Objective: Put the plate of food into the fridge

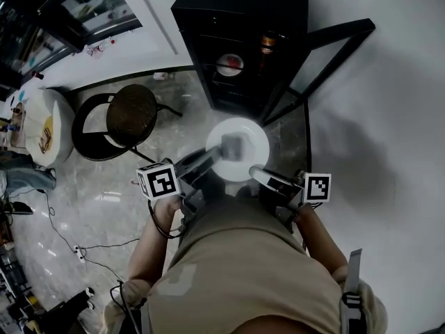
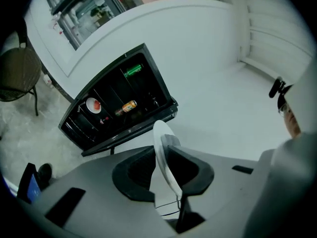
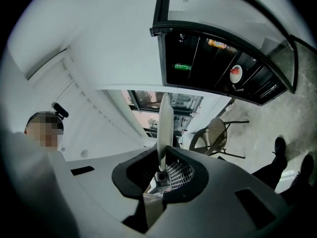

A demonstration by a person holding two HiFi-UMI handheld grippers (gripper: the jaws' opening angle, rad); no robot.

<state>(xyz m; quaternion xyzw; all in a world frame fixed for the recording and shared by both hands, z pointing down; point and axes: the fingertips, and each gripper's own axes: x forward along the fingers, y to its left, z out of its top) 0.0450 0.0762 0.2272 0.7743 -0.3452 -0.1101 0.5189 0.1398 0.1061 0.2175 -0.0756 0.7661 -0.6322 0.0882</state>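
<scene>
A person stands facing a black fridge (image 1: 240,26) with its door (image 1: 334,54) swung open, and holds a white plate (image 1: 245,132) out level in front of the body, between two hand-held grippers. The left gripper (image 2: 164,145) has its jaws narrowed onto the plate's near-left rim; in its own view the plate shows edge-on, pinched between the dark pads. The right gripper (image 3: 163,152) is clamped on the near-right rim in the same way, with the plate's thin edge rising from between its jaws. The plate is just short of the fridge opening, not yet inside. What lies on it cannot be made out. On a shelf inside stand a second small plate (image 1: 229,65) with something red and a bottle (image 1: 268,44). A round chair (image 1: 131,115) stands left of the fridge.
</scene>
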